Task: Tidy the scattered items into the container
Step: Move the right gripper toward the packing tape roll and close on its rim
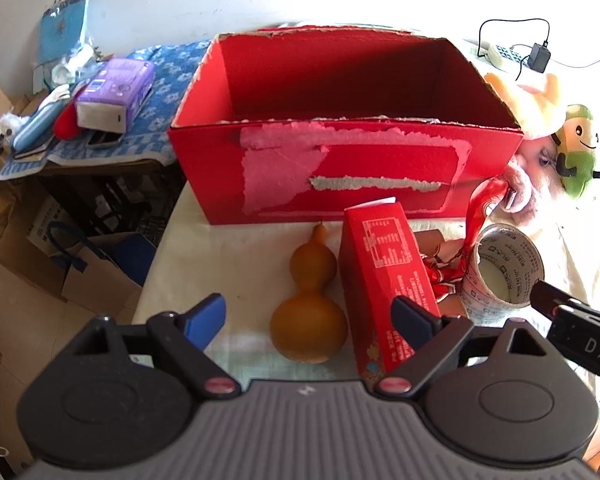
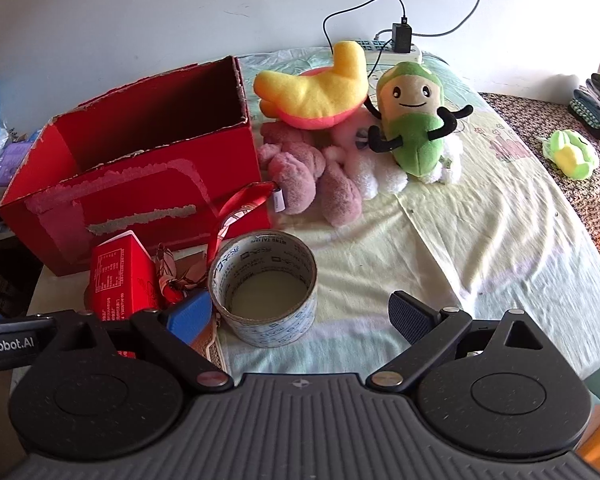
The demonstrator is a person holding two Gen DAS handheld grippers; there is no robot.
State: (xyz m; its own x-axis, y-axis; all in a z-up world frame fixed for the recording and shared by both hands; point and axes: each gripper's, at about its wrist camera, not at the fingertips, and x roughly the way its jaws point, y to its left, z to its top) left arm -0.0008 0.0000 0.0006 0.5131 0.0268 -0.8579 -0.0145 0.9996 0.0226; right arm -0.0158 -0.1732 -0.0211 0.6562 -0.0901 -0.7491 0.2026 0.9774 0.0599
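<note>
The right gripper point(image 2: 302, 314) sits low in the frame, jaws wide apart around a tape roll point(image 2: 264, 286) standing on the pale sheet point(image 2: 440, 240). At left, a red box point(image 2: 140, 168) stands open-topped, a small red carton point(image 2: 122, 276) before it. Plush toys point(image 2: 340, 128) crowd the upper centre.

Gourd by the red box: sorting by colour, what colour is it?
The gourd is orange-brown, clearest in the left wrist view.
</note>
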